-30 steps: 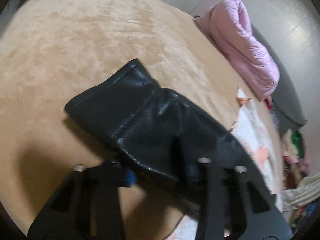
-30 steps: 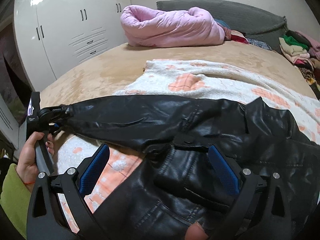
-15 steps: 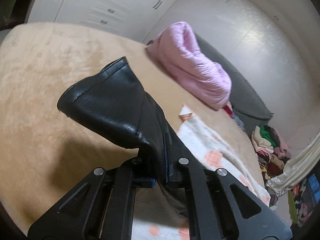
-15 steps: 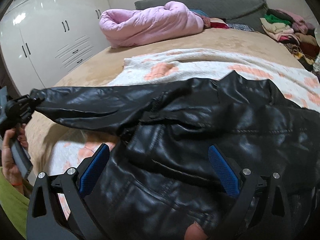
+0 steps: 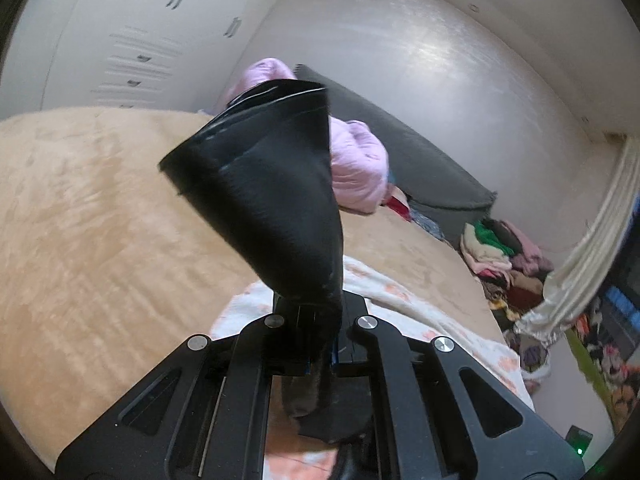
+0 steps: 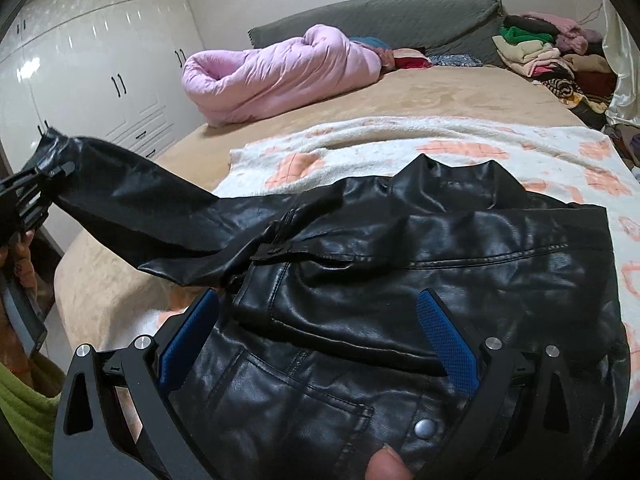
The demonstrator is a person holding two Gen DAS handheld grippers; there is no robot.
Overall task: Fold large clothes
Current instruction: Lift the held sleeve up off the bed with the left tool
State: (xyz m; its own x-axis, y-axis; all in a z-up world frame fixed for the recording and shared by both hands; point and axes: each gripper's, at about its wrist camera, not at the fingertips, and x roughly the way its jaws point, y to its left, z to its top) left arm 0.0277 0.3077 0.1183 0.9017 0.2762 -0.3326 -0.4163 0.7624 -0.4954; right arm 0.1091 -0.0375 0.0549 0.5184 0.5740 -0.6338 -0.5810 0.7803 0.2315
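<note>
My left gripper [image 5: 320, 344] is clamped on the sleeve cuff [image 5: 264, 168] of the black leather jacket [image 6: 400, 288], sleeve lifted off the bed [image 6: 440, 96] at far left. My right gripper [image 6: 320, 340] has fingers [image 6: 448, 340] wide apart, nothing pinched, above the jacket body. Jacket lies on a white-and-orange blanket [image 6: 460, 140]. Pink duvet [image 6: 280, 68] far, clothes pile [image 6: 544, 52] far right.

Left hand-held gripper [image 5: 326, 344]: jaws clamped tight on the cuff of a black leather sleeve [image 5: 272, 184], raised and angled slightly downward. A hand [image 6: 18, 256] at its handle, green cuff [image 6: 24, 412] below.
Right hand-held gripper [image 6: 320, 344]: jaws spread wide, blue pads [image 6: 448, 344] bare, nothing between them; tilted down. A fingertip [image 6: 388, 466] shows at its base.
</note>
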